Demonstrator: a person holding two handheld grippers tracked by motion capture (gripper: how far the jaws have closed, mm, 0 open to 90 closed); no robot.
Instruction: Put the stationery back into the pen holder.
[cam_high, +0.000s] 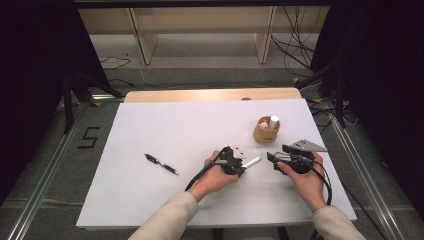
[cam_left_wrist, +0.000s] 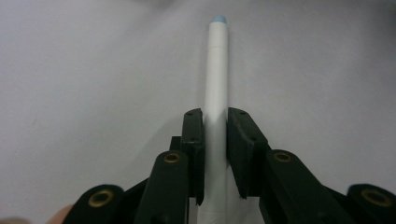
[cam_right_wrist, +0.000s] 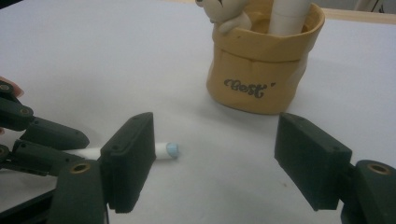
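The white marker (cam_left_wrist: 217, 88) lies on the white counter (cam_high: 165, 130) with its long axis running straight out along the left claw (cam_high: 239, 167), from between the pads toward its far, pale-blue tip. In the high view it points right and slightly far, toward the tan pen holder (cam_high: 266, 130), which stands farther and to the right. The left claw is clenched on the marker's body, both pads flat against its sides, so the left hand is the nearer one; the right claw (cam_right_wrist: 215, 163) hovers released just beside the marker's tip. The marker is a slim, smooth white cylinder. A black pen (cam_high: 161, 163) lies well apart to the left.
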